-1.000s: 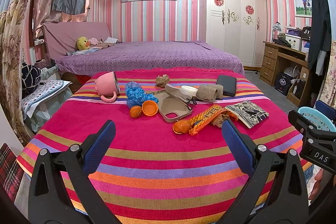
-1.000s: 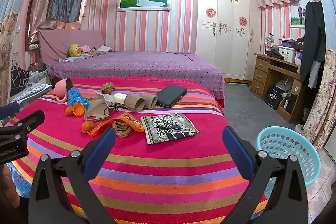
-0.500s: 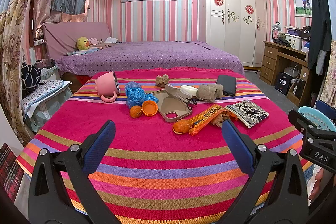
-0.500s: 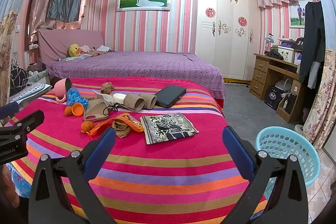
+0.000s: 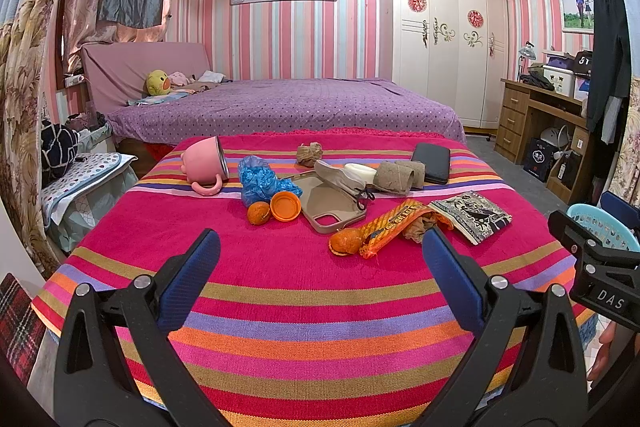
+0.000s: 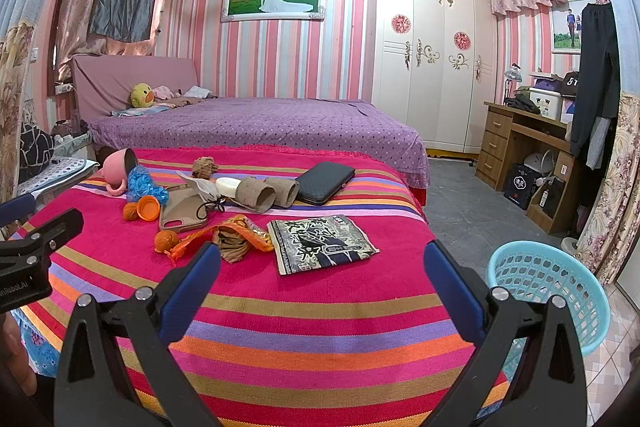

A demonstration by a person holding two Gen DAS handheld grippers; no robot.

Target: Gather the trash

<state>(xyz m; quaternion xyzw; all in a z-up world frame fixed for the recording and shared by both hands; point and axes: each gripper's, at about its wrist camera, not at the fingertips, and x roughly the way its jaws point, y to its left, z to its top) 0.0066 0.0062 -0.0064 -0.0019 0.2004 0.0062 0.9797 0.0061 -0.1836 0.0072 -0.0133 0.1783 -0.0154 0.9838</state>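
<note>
An orange wrapper lies crumpled mid-table, an orange peel touching its near end and brown paper beside it. Blue plastic and two cardboard tubes lie farther back. A blue basket stands on the floor.

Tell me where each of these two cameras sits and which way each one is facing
Left wrist: on the left claw, open, low at the near edge of the striped blanket, facing the purple bed; the right claw shows at its right edge.
Right wrist: on the right claw, open, further right, facing the same way, blue basket beside it; the left claw shows at left.
Shared: orange wrapper, phone case, pink cup.
</note>
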